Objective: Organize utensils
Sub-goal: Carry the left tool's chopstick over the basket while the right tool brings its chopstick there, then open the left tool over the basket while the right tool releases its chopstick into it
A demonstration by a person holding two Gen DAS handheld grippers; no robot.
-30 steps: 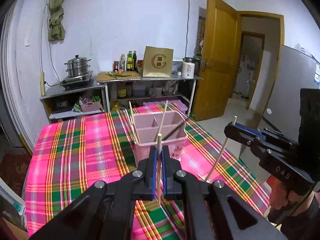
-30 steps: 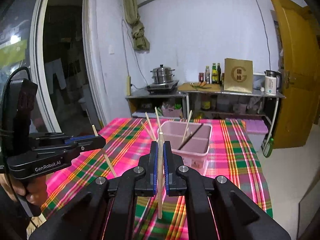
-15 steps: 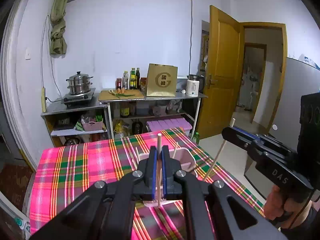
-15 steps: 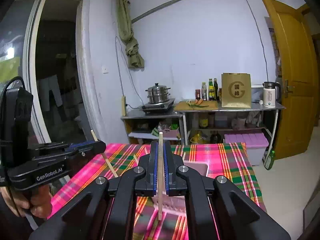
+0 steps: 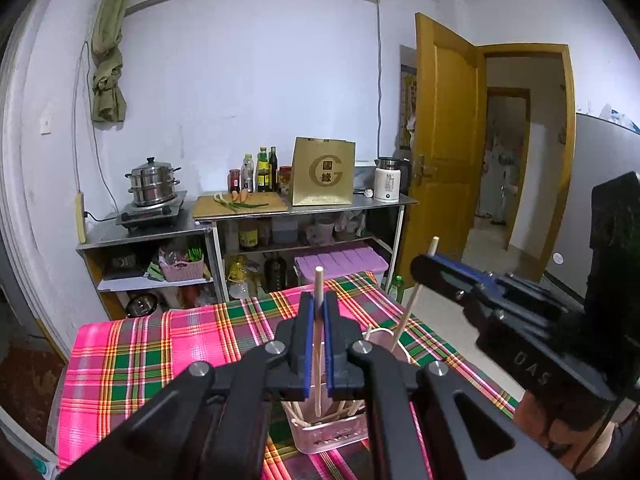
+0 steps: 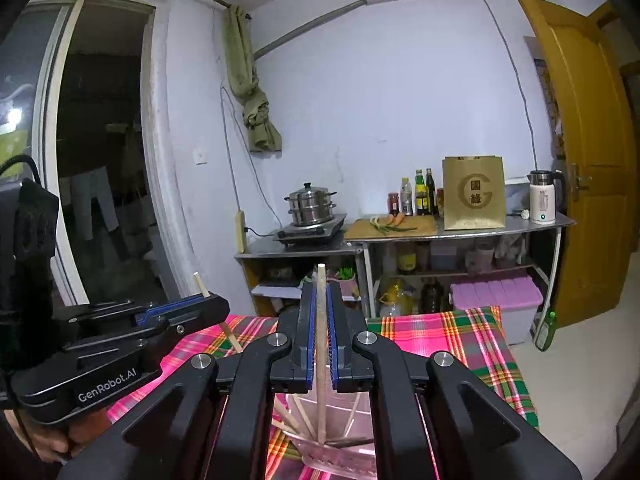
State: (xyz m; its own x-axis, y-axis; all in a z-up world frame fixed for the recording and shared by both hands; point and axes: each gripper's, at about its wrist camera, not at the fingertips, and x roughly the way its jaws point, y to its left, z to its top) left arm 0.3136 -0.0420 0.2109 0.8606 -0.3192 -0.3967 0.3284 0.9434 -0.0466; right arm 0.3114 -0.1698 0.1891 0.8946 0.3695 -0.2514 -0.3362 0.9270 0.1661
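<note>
My left gripper (image 5: 319, 312) is shut on a wooden chopstick (image 5: 318, 344) held upright, its lower end over the pink utensil holder (image 5: 332, 432). My right gripper (image 6: 320, 304) is shut on another wooden chopstick (image 6: 321, 352), upright, its lower end down inside the pink holder (image 6: 340, 452). Several chopsticks stand in the holder. The right gripper also shows in the left wrist view (image 5: 430, 266) to the right of the holder. The left gripper shows in the right wrist view (image 6: 208, 300) at the left.
The holder stands on a table with a pink and green plaid cloth (image 5: 160, 344). Behind it are metal shelves (image 5: 248, 216) with a steamer pot (image 5: 154, 182), bottles, a gold bag and a kettle. An open yellow door (image 5: 444, 168) is at the right.
Both grippers have come closer to the holder and tilted up, so the holder now sits low in both views. The chopsticks have lowered toward and into the holder.
</note>
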